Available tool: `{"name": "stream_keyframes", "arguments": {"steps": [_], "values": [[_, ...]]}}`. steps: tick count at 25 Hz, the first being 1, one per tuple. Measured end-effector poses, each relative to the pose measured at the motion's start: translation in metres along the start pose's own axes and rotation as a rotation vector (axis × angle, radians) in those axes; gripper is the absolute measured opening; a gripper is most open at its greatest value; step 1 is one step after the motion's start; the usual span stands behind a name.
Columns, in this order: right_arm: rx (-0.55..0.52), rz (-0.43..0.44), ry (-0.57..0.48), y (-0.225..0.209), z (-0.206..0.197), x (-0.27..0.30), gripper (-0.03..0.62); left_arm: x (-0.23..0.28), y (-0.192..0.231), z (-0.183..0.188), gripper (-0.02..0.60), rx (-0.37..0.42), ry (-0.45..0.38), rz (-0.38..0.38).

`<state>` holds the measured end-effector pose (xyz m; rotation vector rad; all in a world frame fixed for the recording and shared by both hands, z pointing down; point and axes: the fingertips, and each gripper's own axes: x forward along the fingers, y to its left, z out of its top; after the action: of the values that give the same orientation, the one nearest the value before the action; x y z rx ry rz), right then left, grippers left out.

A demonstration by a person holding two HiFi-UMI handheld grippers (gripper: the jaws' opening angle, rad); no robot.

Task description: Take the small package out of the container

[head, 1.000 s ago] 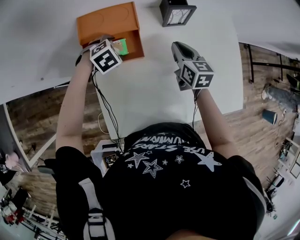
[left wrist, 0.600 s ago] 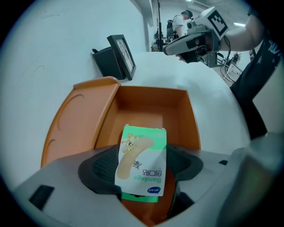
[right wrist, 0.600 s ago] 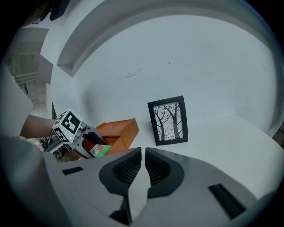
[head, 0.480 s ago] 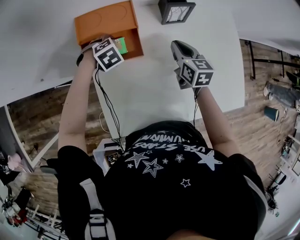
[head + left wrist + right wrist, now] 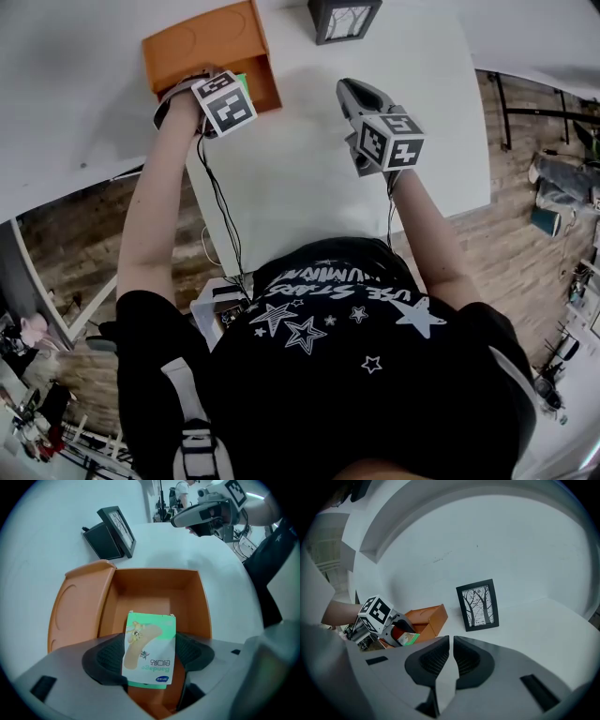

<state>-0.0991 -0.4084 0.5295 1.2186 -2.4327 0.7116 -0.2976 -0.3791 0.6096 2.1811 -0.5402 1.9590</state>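
An orange container (image 5: 154,590) lies open on the white table, its lid (image 5: 77,606) folded out to the left. My left gripper (image 5: 149,653) is shut on a small green bandage package (image 5: 150,644), held upright over the container's near part. In the head view the marker cube of the left gripper (image 5: 236,89) covers most of the package (image 5: 242,79), next to the container (image 5: 197,45). My right gripper (image 5: 451,641) is shut with nothing in it and hovers over the table to the right (image 5: 350,89), apart from the container (image 5: 429,617).
A black picture frame (image 5: 343,19) stands behind the container to its right, also seen in both gripper views (image 5: 480,604) (image 5: 112,534). The white table (image 5: 309,178) ends near the person's body. Cables hang from both grippers.
My left gripper, still holding the package, has shifted slightly right over the container, and its cube now hides more of the package. The right gripper has barely moved.
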Motion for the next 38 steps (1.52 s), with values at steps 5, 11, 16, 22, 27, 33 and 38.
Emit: {"name": "stream_keyframes", "arguments": {"steps": [5, 11, 16, 22, 27, 33, 38], "values": [[0.012, -0.013, -0.004, -0.005, 0.0, -0.003, 0.057, 0.0, -0.002, 0.0, 0.351, 0.003, 0.037, -0.021], [0.027, -0.006, 0.004, 0.0, -0.006, -0.001, 0.057, 0.0, 0.0, 0.001, 0.35, 0.012, -0.017, -0.018], [0.023, -0.007, -0.003, 0.004, -0.004, -0.005, 0.057, -0.003, 0.0, 0.003, 0.349, 0.025, -0.049, -0.009], [0.02, -0.021, -0.012, 0.0, 0.0, -0.011, 0.057, -0.007, 0.001, 0.001, 0.348, 0.003, -0.116, 0.003], [0.028, -0.04, -0.006, -0.005, -0.004, -0.015, 0.057, -0.015, 0.002, 0.001, 0.348, -0.024, -0.166, 0.001], [0.021, -0.04, -0.003, -0.001, -0.007, -0.016, 0.057, -0.031, 0.006, -0.01, 0.348, -0.116, -0.267, 0.033], [0.022, -0.023, -0.015, 0.006, -0.007, -0.02, 0.057, -0.053, 0.008, -0.012, 0.348, -0.192, -0.355, 0.086]]}}
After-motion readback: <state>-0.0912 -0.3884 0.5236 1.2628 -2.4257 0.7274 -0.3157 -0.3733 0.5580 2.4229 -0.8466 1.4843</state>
